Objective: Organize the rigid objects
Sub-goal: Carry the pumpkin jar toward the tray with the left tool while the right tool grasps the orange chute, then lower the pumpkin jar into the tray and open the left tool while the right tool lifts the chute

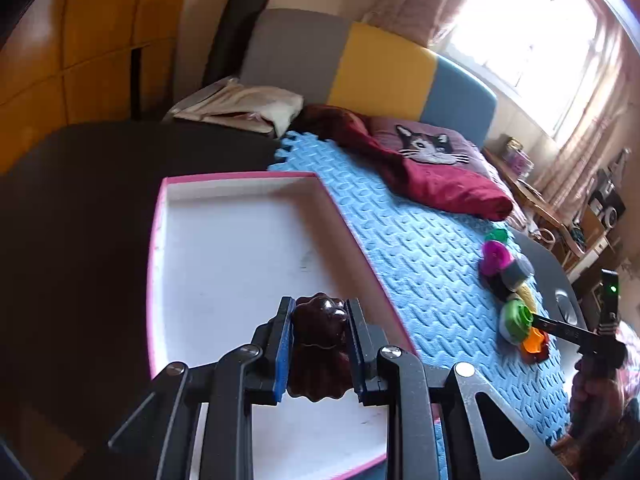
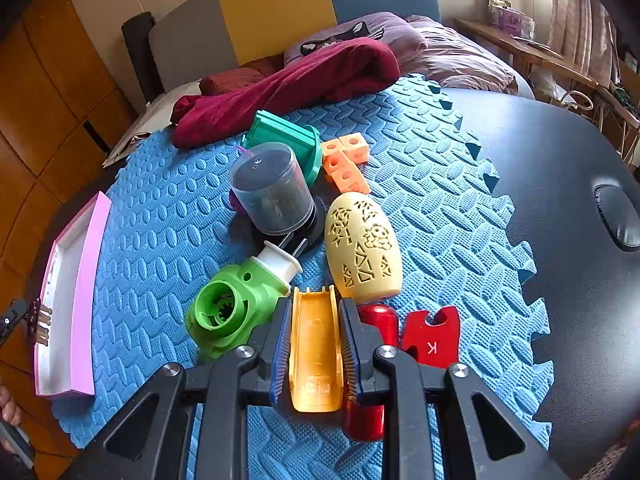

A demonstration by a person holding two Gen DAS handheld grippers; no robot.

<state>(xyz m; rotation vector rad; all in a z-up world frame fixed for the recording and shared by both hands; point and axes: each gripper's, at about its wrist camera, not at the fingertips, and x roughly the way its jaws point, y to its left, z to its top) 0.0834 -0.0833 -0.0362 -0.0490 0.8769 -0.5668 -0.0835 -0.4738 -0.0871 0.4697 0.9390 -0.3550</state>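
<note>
Orange channel piece [image 2: 316,356] clamped in right claw [image 2: 315,344], red block [image 2: 432,336] marked "K", left claw [image 1: 318,344] clamped on brown mould [image 1: 318,348]

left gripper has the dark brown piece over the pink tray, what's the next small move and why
Probably lower the left gripper a little and open it, so the dark brown piece drops into the pink tray. The pads are clamped on the piece, it hangs above the tray's bare white floor, and nothing lies beneath it. The right gripper is already shut on the orange trough-shaped piece, so that could follow.
</note>
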